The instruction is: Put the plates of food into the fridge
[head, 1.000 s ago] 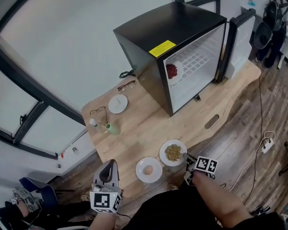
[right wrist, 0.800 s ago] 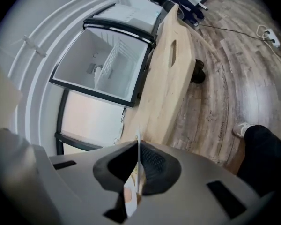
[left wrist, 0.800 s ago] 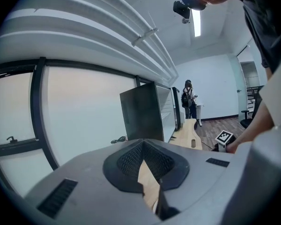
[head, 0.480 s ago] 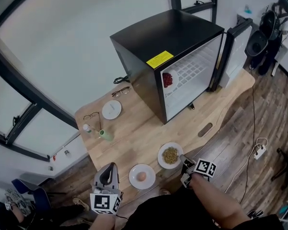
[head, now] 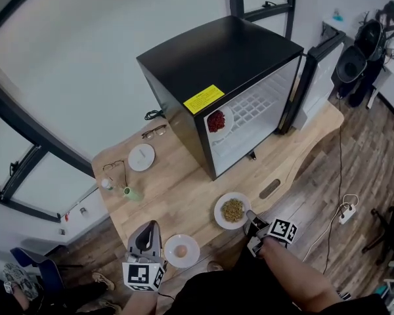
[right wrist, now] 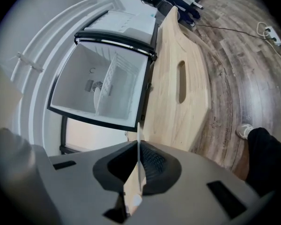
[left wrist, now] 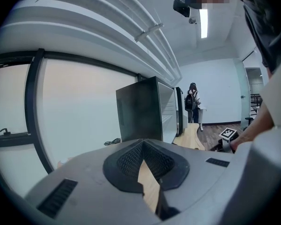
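Observation:
A white plate of yellowish food (head: 232, 210) hangs just above the wooden table (head: 184, 195), with my right gripper (head: 251, 216) shut on its near rim. The right gripper view shows that thin rim (right wrist: 138, 172) edge-on between the jaws. The black fridge (head: 223, 58) stands open ahead, and a plate of red food (head: 217, 121) sits on its shelf. A plate with an egg (head: 182, 251) lies by the table's near edge. My left gripper (head: 148, 227) hovers to its left, shut and holding nothing.
The fridge door (head: 315, 77) swings out to the right. A small white dish (head: 141, 157), two pairs of glasses (head: 154, 132) and two small bottles (head: 131, 192) lie at the table's left. A power strip (head: 345, 210) lies on the floor. A person (left wrist: 193, 100) stands far off.
The right gripper has lifted the yellowish plate and carried it away from the egg plate, toward the fridge. The left gripper has come closer to the egg plate. The head view has pulled back.

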Motion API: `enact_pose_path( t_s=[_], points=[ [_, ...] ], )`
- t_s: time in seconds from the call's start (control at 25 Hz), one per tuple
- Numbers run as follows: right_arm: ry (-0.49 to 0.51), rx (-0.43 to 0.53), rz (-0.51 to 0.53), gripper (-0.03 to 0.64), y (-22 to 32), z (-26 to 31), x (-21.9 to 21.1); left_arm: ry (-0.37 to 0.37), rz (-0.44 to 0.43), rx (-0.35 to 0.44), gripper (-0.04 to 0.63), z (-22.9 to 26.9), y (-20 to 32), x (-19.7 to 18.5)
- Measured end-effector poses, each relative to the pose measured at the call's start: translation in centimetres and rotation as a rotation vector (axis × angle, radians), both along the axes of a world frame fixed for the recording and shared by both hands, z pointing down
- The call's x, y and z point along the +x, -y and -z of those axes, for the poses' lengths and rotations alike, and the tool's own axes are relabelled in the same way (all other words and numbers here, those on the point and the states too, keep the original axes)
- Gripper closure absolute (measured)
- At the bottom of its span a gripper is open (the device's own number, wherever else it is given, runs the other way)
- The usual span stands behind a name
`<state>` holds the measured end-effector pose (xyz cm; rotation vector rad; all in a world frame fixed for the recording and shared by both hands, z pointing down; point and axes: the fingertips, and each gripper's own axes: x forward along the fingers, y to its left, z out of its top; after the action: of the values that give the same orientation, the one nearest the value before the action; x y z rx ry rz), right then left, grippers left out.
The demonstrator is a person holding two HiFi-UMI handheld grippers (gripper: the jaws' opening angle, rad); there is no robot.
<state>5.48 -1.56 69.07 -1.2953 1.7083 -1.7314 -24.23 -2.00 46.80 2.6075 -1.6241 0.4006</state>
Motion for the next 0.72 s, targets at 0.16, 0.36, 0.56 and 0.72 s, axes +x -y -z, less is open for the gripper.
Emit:
enact_pose_path(
  t_s=[0.16,0.36,0.56,0.72],
  points=[
    [0.053,0.045,-0.048,0.584,2.2,2.7,2.6,-0.02,-0.001,0.014,0.591,0.7,2.2,2.0],
    [0.059,0.097,-0.073,0.584,5.0,6.1,6.0,-0.041,-0.019,0.043,0.591,1.6,4.7,4.9],
    [0.041,0.134,-0.081,0.584,7.4,9.5,8.6,-0.059,-0.032,0.061,0.591,2.4,6.9,7.3],
    [0.042,0.177,-0.112,0.584,9.6,12.2,10.4,-0.071,-0.04,0.07,0.591,3.0,8.5,8.8]
  ],
)
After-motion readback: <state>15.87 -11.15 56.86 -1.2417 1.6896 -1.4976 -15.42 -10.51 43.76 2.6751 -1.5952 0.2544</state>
